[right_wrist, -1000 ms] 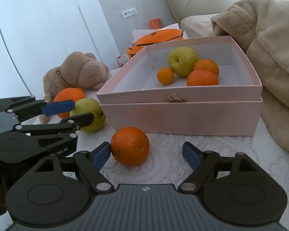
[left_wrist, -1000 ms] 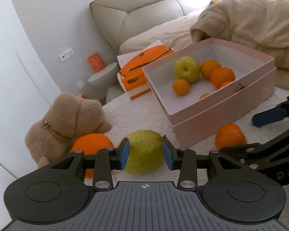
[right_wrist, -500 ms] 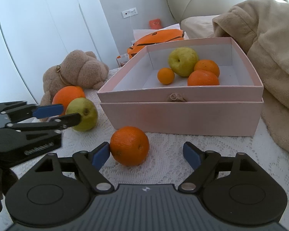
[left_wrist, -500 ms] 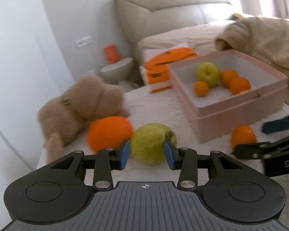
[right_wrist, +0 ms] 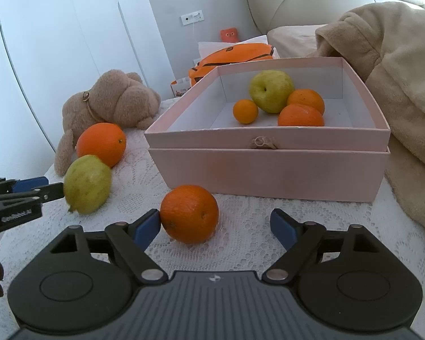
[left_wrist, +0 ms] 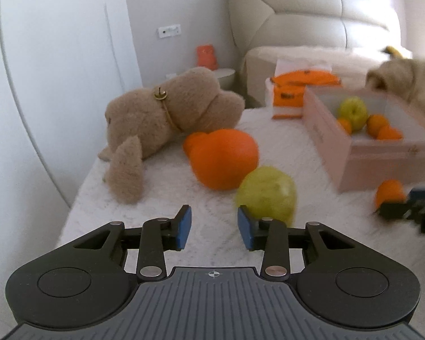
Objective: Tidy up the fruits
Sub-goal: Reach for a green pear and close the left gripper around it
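My left gripper [left_wrist: 214, 227] hovers over the lace cover, its jaws closing with nothing between them. A green pear [left_wrist: 266, 197] lies just past its right finger, in front of a large orange [left_wrist: 223, 157]. In the right wrist view the left gripper [right_wrist: 49, 186] sits at the left edge beside the pear [right_wrist: 87, 184]. My right gripper [right_wrist: 215, 225] stands open around an orange [right_wrist: 189, 214]; the left pad touches it and the right pad is well clear. The pink box [right_wrist: 269, 164] behind holds a green apple [right_wrist: 272, 90] and three oranges.
A brown plush dog [left_wrist: 167, 119] lies at the cover's left side, behind the large orange [right_wrist: 101, 144]. A beige blanket [right_wrist: 396, 70] presses against the box's right side. An orange bag [right_wrist: 232, 53] sits behind the box. The bed's left edge drops off near the white wall.
The pear was between my left gripper's pads; now it lies outside them, to the right. The left gripper swung left and rolled, and the pear shifted left. The right gripper stayed put.
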A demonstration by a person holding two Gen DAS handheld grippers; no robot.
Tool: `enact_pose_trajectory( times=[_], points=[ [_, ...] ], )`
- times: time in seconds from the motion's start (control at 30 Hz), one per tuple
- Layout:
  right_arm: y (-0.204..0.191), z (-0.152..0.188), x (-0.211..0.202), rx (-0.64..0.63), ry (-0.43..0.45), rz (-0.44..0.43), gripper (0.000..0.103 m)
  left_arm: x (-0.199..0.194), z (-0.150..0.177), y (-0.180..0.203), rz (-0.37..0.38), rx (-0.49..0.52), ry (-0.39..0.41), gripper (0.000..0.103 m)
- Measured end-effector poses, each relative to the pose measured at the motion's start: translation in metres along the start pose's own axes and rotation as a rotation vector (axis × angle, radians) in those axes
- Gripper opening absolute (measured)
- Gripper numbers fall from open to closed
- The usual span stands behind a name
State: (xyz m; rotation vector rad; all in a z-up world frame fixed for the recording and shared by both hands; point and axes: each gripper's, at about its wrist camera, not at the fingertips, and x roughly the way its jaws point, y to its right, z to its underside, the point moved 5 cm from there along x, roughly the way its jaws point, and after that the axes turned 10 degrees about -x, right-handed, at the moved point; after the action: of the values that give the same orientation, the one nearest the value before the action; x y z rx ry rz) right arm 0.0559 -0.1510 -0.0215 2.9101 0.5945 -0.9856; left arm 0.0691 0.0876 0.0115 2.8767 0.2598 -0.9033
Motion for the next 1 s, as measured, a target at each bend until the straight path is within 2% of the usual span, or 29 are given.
enact_pose_trajectory(
  times=[0.1,0.17,0.37,0.43,0.67,0.8,0.87,1.0],
  points=[
    [0.0,0.0,0.0,0.0,0.0,0.0,0.085,-0.009,-0.006,0.007,0.09,-0.082,0.0,0.041],
    [0.0,0.0,0.0,-0.002,0.0,0.0,0.085,-0.009,-0.01,0.017,0.11,-0.083,0.001,0.041],
    [0.0,0.0,0.0,-0.003,0.0,0.001,0.086,0.007,-0.008,0.045,0.074,-0.017,-0.018,0.041],
    [0.0,0.0,0.0,-0.003,0.0,0.001,0.086,0.013,-0.004,0.049,0.059,0.003,-0.031,0.045],
    [0.0,0.0,0.0,-0.004,0.0,0.003,0.086,0.019,-0.004,0.064,0.032,0.077,-0.009,0.048],
    [0.0,0.0,0.0,-0.008,-0.001,0.004,0.086,0.025,-0.006,0.066,0.017,0.081,-0.008,0.051],
    [-0.001,0.0,0.0,-0.008,-0.001,0.005,0.086,0.031,-0.006,0.063,-0.002,0.076,-0.017,0.058],
    [0.0,0.0,0.0,-0.013,-0.002,0.005,0.086,0.038,-0.007,0.048,0.01,0.008,-0.04,0.062]
  ],
)
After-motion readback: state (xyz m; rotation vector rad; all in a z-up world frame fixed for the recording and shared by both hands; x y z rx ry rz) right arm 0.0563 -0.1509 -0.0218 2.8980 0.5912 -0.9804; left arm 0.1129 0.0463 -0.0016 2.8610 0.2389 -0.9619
